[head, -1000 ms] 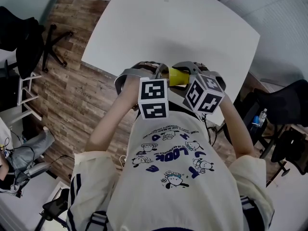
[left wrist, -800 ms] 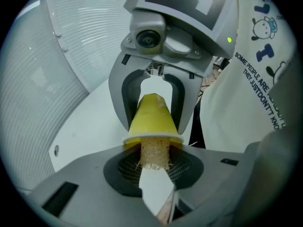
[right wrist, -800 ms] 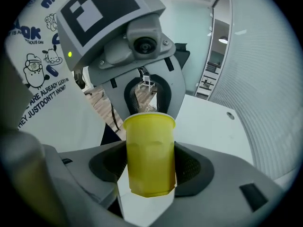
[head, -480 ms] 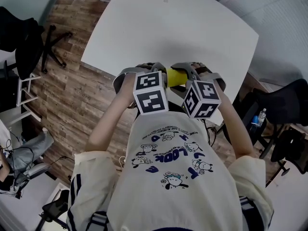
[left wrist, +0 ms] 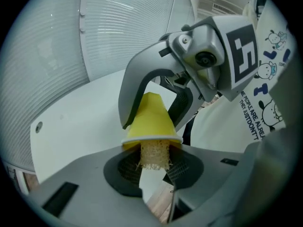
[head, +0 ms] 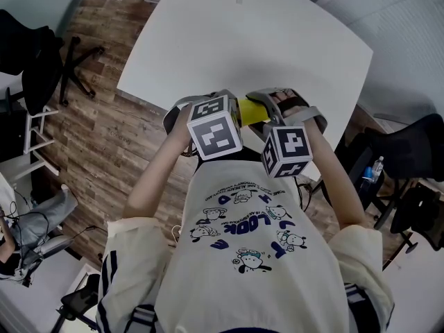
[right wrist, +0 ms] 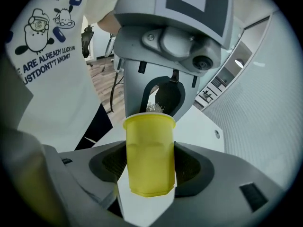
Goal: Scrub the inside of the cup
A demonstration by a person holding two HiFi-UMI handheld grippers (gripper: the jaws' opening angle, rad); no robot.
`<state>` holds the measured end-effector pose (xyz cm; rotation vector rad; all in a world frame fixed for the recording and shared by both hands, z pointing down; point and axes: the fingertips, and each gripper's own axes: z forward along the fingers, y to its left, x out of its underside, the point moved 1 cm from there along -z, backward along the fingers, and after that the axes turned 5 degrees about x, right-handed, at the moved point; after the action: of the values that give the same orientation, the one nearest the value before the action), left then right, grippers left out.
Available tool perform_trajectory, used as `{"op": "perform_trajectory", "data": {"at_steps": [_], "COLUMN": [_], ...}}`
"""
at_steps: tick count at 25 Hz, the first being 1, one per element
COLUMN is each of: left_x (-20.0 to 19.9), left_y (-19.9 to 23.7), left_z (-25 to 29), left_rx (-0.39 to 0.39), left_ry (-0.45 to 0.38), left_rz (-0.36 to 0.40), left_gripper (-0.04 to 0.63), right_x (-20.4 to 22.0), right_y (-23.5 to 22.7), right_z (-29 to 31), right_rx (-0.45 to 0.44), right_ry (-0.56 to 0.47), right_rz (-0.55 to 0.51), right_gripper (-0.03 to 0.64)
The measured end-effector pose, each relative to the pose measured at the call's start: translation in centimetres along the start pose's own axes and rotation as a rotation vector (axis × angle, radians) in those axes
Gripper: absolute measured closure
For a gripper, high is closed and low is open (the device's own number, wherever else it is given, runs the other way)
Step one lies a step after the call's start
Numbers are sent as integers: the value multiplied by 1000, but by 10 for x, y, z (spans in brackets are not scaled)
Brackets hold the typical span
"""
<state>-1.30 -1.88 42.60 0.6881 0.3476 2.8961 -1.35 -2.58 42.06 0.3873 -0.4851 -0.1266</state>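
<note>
Both marker cubes have rolled since the earlier frames: the left tool's cube [head: 214, 127] now turns a fresh face upward, and the right tool's cube [head: 286, 150] has tipped round too, while the two hands keep their place over the near edge of the bench [head: 263, 40]. Less of the yellow cup [right wrist: 149, 160] shows between the cubes than before.

The cup hangs in the air just above that near edge of the bench, not resting on it. Its long axis runs along the line from one tool to the other (crosswise in the head view). Its base points toward the right tool [right wrist: 149, 174] and its open mouth toward the left tool [left wrist: 154, 167]. The right tool's jaws stand wide and are clamped on the cup's wall, one pad on each side, close to the base.

The left tool's jaws are drawn in on a beige, coarse sponge [left wrist: 154, 155], gripping its outer end. The sponge's far end is pushed into the cup's mouth, past the white rim, in line with the cup's long axis. The two tools face each other nose to nose over the bench edge.
</note>
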Motion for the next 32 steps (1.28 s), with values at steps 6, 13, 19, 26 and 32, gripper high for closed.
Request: {"op": "perform_trajectory", "data": {"at_steps": [6,13,19,26,32], "left_x": [-1,1,1,2,0], "left_y": [-2,-2,-1,1,5], "left_z": [-1,-7,-11,-10,-6], "left_rx": [68,169,244,202,105], "left_ry": [-67,-140,-205,-183,-141], "left_rz": [-100,-217,-292,-269,-194], "left_gripper": [469,471,471,471,472], "right_x": [-3,-9,-12,-10,-8], "right_y": [-1,-4,-7,-7,-11], "right_z": [-1,-2,-4,-1,2], "right_rx": [61,145,194,160,169], "right_ry": [8,-17,-23,-16,-8], "right_rz": [-114,-269,-381,-350,-303], "right_gripper": [333,333,333,333,333]}}
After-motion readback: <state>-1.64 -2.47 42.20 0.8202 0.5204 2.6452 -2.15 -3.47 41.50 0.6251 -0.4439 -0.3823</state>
